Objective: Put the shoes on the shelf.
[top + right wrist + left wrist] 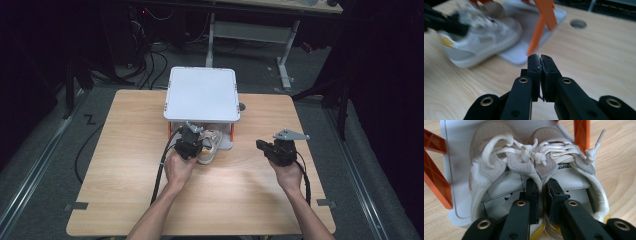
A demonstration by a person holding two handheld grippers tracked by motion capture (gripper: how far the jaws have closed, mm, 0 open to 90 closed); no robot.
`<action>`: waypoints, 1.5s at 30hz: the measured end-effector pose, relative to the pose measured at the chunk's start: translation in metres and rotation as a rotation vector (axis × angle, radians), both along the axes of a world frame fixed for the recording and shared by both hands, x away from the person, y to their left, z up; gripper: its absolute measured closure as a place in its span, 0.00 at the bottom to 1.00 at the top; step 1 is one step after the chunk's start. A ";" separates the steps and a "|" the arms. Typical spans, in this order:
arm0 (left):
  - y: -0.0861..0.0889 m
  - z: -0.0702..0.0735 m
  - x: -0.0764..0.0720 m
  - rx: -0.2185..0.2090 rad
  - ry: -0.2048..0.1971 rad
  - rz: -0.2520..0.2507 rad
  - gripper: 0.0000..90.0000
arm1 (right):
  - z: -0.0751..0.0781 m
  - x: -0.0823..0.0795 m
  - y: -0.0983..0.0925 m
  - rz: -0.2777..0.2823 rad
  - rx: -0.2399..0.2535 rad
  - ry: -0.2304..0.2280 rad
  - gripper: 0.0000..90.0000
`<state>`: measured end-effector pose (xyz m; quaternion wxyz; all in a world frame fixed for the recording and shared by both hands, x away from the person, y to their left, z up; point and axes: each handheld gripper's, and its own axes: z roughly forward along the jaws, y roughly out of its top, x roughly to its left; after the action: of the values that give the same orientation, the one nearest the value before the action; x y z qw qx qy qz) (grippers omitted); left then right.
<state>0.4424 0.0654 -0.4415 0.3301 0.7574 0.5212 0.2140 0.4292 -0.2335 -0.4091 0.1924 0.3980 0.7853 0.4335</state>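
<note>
Each black hand-held gripper [189,142] has brass-ringed screw holes, a grey triangular plate and a black cable.

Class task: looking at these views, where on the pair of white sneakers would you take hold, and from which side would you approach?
Pinch the two inner collars together where the sneakers touch, coming from the heel end nearest the person. The heels stick out of the white shelf, while its orange legs block the sides. The left gripper already holds there, one jaw inside each shoe.

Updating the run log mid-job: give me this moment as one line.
left claw: shut on sneakers' inner collars | sneakers: on rack's lower shelf | right claw: shut, empty, over table
</note>
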 end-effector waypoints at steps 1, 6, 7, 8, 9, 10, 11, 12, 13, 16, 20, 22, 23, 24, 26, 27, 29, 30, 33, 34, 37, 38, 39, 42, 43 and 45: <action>0.000 -0.001 0.001 -0.004 0.000 0.007 0.90 | 0.007 0.002 0.005 0.012 0.004 -0.009 0.97; 0.000 -0.005 0.008 0.004 0.007 0.035 0.90 | 0.038 0.012 0.027 0.054 0.031 -0.055 0.98; 0.000 -0.005 0.009 0.002 0.004 0.039 0.90 | 0.043 0.015 0.032 0.059 0.029 -0.062 0.98; 0.000 -0.005 0.010 0.001 0.003 0.040 0.90 | 0.047 0.017 0.036 0.062 0.026 -0.068 0.98; -0.001 -0.005 0.011 0.003 0.000 0.041 0.90 | 0.051 0.020 0.040 0.066 0.025 -0.070 0.98; -0.001 -0.005 0.012 0.004 -0.001 0.045 0.90 | 0.053 0.023 0.044 0.067 0.019 -0.072 0.98; -0.001 -0.005 0.012 0.004 -0.001 0.045 0.89 | 0.055 0.026 0.048 0.066 0.012 -0.078 0.98; -0.002 -0.006 0.013 0.002 -0.004 0.051 0.89 | 0.057 0.029 0.052 0.065 0.004 -0.075 0.98; -0.003 -0.006 0.013 0.005 -0.007 0.055 0.89 | 0.058 0.032 0.055 0.066 0.004 -0.076 0.98; -0.004 -0.006 0.013 0.014 -0.007 0.055 0.87 | 0.060 0.038 0.063 0.061 0.003 -0.075 0.98; -0.003 -0.007 0.013 0.014 -0.004 0.053 0.81 | 0.061 0.052 0.080 0.048 -0.026 -0.050 0.99; -0.004 -0.007 0.012 0.023 -0.008 0.047 0.80 | 0.059 0.056 0.084 0.044 -0.027 -0.047 0.99; -0.003 -0.006 0.012 0.025 -0.010 0.045 0.78 | 0.060 0.058 0.084 0.043 -0.023 -0.039 0.99; -0.003 -0.006 0.012 0.029 -0.012 0.045 0.77 | 0.060 0.059 0.085 0.044 -0.024 -0.034 0.99; -0.004 -0.006 0.011 0.043 -0.020 0.046 0.73 | 0.061 0.060 0.086 0.043 -0.039 -0.032 1.00; -0.004 -0.006 0.011 0.043 -0.020 0.046 0.69 | 0.061 0.060 0.086 0.043 -0.039 -0.032 1.00; -0.004 -0.005 0.011 0.037 -0.027 0.054 0.60 | 0.062 0.059 0.089 0.039 -0.070 -0.043 1.00; -0.003 -0.004 0.011 0.026 -0.021 0.060 0.56 | 0.062 0.058 0.090 0.036 -0.079 -0.050 1.00; -0.001 -0.002 0.010 0.009 0.000 0.057 0.48 | 0.061 0.057 0.091 0.037 -0.092 -0.067 1.00; -0.001 -0.002 0.009 0.007 0.011 0.055 0.46 | 0.061 0.057 0.091 0.036 -0.090 -0.067 1.00; 0.001 0.000 0.008 -0.012 0.027 0.058 0.40 | 0.061 0.056 0.091 0.034 -0.084 -0.068 1.00; 0.001 0.000 0.009 -0.016 0.029 0.063 0.37 | 0.061 0.056 0.091 0.033 -0.085 -0.069 1.00; 0.001 0.000 0.009 -0.026 0.031 0.069 0.35 | 0.061 0.056 0.091 0.034 -0.088 -0.070 1.00; -0.001 0.000 0.010 -0.038 0.042 0.072 0.32 | 0.061 0.056 0.092 0.033 -0.094 -0.075 1.00; -0.002 -0.001 0.010 -0.038 0.044 0.071 0.31 | 0.061 0.055 0.092 0.033 -0.097 -0.078 1.00; -0.002 -0.001 0.010 -0.054 0.051 0.072 0.29 | 0.061 0.055 0.092 0.033 -0.106 -0.084 1.00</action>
<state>0.4524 0.0637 -0.4421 0.3292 0.7340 0.5620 0.1923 0.4840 -0.1411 -0.3484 0.2390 0.3558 0.8047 0.4107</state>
